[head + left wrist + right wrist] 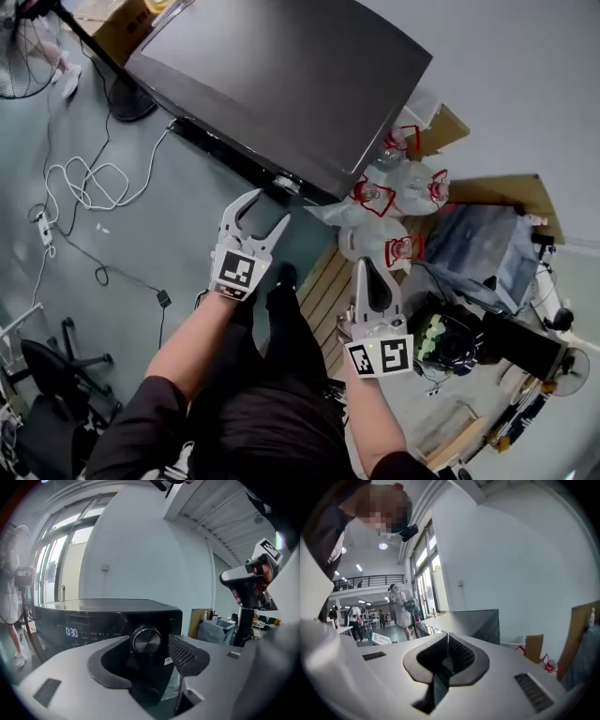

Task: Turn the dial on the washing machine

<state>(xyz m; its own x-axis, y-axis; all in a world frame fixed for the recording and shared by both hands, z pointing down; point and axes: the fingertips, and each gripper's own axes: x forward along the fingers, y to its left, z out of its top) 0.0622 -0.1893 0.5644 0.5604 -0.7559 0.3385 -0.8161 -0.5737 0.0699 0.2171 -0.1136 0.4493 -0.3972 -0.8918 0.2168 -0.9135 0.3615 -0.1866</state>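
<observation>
Head view is showing the washing machine (281,84) filling the upper middle of the frame as a dark, flat-topped box, with its dial (286,184) sitting as a small silver knob on the front edge, at the lower right of the machine. The left tool (267,208) is pointing up at that knob from just below it, its jaws standing wide apart and holding nothing. The right tool (366,267) is hanging lower and to the right, well apart from the machine, over the floor near a cluster of clear bottles (394,187) with red handles.

From the left gripper view, the dial (146,640) is sitting squarely in the gap of the left tool (149,660), near but with neither pad touching it. The machine's display (71,632) is glowing at the left of the panel. In the right gripper view, the right tool (448,648) is showing its jaws pressed together on nothing, looking past the machine's corner.

Judging from this, the approach step is in hand: the left tool is lining up on the dial, and no turning is under way yet. The next move is calling for pushing the open jaws forward until the pads are flanking the knob's rim, closing on it evenly, then rolling the wrist about the knob's axis. An off-centre grip is risking a slip on the smooth metal.
</observation>
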